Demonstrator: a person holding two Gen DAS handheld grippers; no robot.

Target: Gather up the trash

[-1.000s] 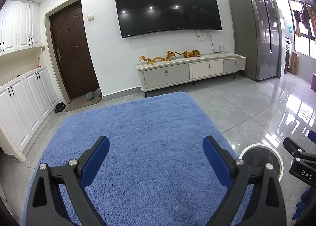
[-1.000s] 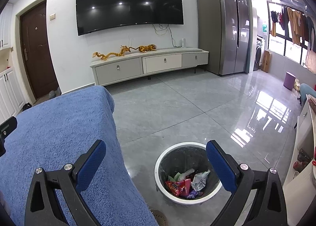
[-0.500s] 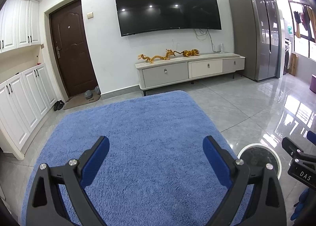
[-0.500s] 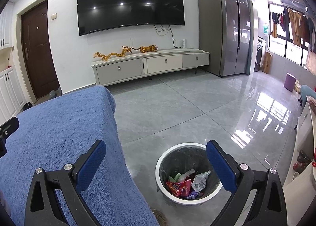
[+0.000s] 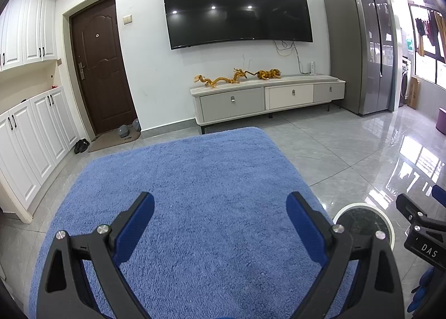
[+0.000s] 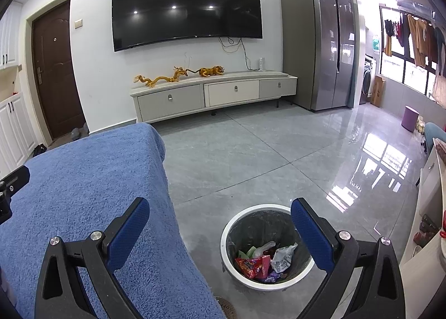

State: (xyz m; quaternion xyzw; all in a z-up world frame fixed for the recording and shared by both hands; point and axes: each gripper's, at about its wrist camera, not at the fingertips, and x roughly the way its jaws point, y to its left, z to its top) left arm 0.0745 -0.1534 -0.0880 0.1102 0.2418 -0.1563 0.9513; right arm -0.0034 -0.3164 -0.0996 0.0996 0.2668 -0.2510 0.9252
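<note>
**Bin with wrappers beside the blue cloth; both grippers empty**

The bin (image 6: 266,246), white-rimmed with a dark liner, stands on the grey tile floor (image 6: 251,157) just beside the cloth's hanging edge. Inside lie wrappers (image 6: 262,261): red, white, green and purple. The right gripper (image 6: 220,231) hangs above the bin's near side, jaws spread wide, nothing between them. The left gripper (image 5: 220,221) is over the blue cloth (image 5: 195,179), jaws likewise spread and empty; the cloth top is bare. Behind: TV (image 6: 185,4), low cabinet (image 6: 214,96), fridge (image 6: 320,43).
</note>
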